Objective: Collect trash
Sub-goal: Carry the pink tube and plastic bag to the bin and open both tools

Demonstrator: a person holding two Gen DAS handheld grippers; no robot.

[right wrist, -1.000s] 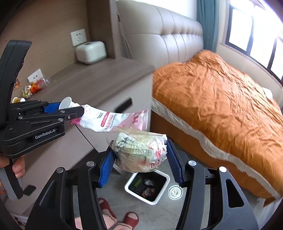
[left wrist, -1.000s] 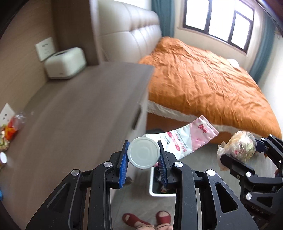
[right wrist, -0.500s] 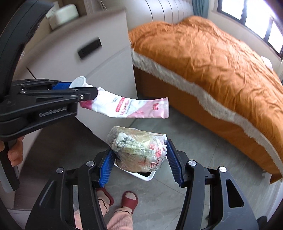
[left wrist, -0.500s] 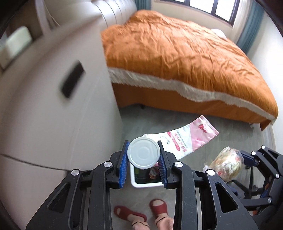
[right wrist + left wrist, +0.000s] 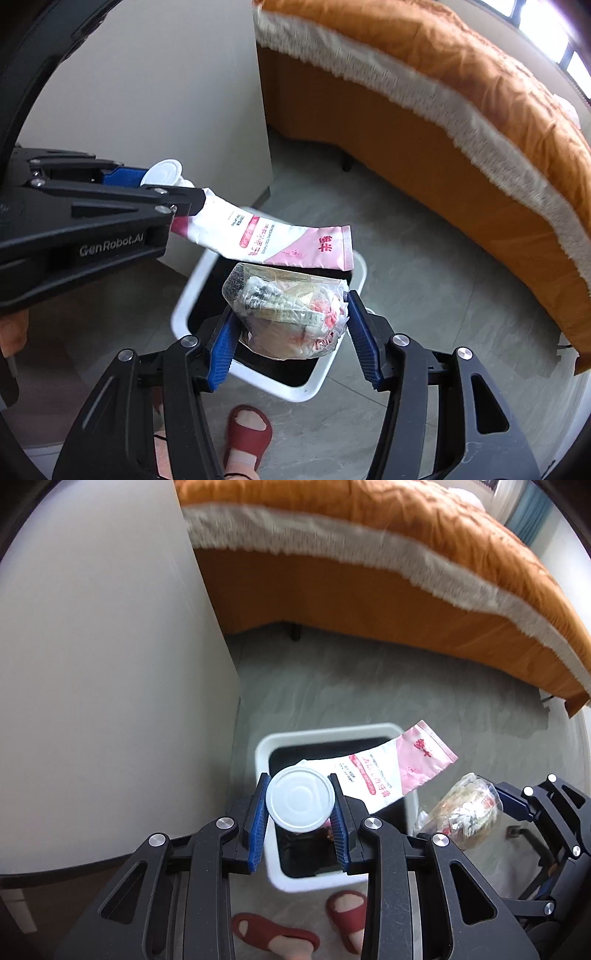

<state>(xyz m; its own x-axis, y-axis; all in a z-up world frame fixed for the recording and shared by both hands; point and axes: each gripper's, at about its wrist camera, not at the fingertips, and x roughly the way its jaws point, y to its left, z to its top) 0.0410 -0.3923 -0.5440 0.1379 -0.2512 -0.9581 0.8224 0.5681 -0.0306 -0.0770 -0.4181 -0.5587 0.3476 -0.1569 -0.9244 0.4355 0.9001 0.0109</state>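
Orange bed [image 5: 424,542] is seen beyond a white cabinet [image 5: 103,664]. White bin [image 5: 376,731] (dark inside) is set on grey floor beside the cabinet. Over it, a pink-white tube [image 5: 273,242] is clamped at its cap by the left gripper [image 5: 300,805]; a crumpled bag of scraps [image 5: 291,317] is clamped by the right gripper [image 5: 291,328].

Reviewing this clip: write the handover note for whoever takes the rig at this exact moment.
Left gripper: shut on the white cap of a pink-and-white tube, which hangs over the bin.
Right gripper: shut on a clear bag of scraps, also above the bin.
White bin stands on the floor between the cabinet and the bed; some rubbish already lies inside.
Done: both items carried to the bin.
Left: release both into the bin. Whether more trash remains elsewhere is not visible now.
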